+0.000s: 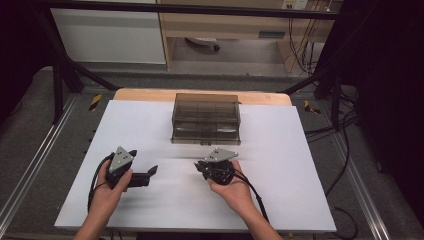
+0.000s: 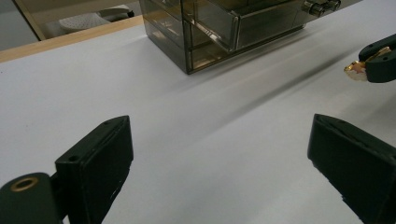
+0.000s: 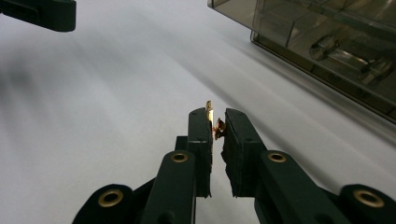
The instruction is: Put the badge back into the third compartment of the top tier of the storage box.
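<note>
High view: R hand (image 1: 235, 187) palm-up, low.

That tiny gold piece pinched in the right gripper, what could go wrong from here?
The small gold metal piece sits only at the very tips of the right gripper, so a bump might make it slip onto the white table. The smoky transparent plastic drawer box looks closed; getting the piece inside may need the open left gripper, and pulling could slide the light box.

High view overhead, gripper views low, sharing drawer box (image 1: 205, 119)
</note>
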Action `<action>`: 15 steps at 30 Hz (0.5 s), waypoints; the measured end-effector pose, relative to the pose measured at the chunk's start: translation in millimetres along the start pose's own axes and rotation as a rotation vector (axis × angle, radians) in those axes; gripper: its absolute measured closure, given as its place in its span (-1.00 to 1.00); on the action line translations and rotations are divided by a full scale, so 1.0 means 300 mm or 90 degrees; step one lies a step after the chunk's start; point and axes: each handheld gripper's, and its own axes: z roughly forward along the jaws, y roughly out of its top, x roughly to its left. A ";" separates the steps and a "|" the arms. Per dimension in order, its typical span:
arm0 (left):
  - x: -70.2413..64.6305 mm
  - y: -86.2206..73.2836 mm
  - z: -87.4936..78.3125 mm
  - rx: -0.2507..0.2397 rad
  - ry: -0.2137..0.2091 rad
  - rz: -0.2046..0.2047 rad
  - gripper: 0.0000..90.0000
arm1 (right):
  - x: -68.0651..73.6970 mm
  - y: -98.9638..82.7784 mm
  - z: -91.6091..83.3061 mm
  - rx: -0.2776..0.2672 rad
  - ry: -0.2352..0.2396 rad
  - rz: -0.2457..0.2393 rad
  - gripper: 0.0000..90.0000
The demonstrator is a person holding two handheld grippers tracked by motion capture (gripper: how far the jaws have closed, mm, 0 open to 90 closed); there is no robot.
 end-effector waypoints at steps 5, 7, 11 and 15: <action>-0.001 -0.001 0.001 0.002 0.000 0.000 -0.85 | 0.004 0.014 -0.012 -0.008 0.004 -0.005 0.81; -0.001 -0.001 0.002 0.002 0.001 0.000 -0.85 | 0.005 0.019 -0.017 -0.011 0.006 -0.001 0.81; 0.000 -0.001 0.001 0.001 0.001 0.001 -0.85 | -0.001 0.027 -0.027 -0.017 0.007 0.000 0.81; 0.001 -0.001 0.001 0.001 0.001 0.001 -0.85 | -0.005 0.035 -0.039 -0.023 0.007 0.003 0.81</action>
